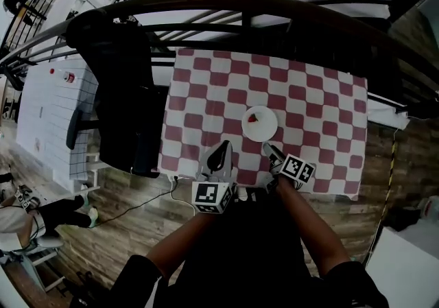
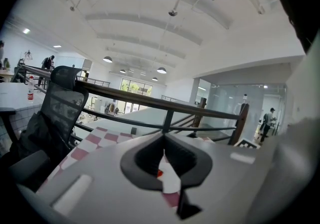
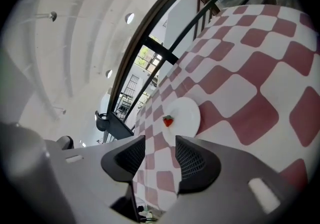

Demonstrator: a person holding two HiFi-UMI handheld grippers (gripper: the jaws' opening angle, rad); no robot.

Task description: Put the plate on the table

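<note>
Claws clear of plate (image 1: 265, 128); placement looks done.
It sits on tabletop (image 1: 322, 104), strawberry (image 1: 252, 119) aboard. Right claw (image 3: 160, 144) wide, empty; left claw (image 2: 163, 140) closed on nothing. Risk: a low sweep clips the rim.

The head view looks steeply down on the table (image 1: 309, 94) from its near edge. The left gripper view faces almost level toward the railing (image 2: 156, 102); the right gripper view, rolled, shares the plate (image 3: 187, 113) with the head view.

Red-and-white checked cloth (image 1: 322, 104) over the table (image 1: 206, 70), white plate (image 1: 267, 129) toward its near edge.
</note>
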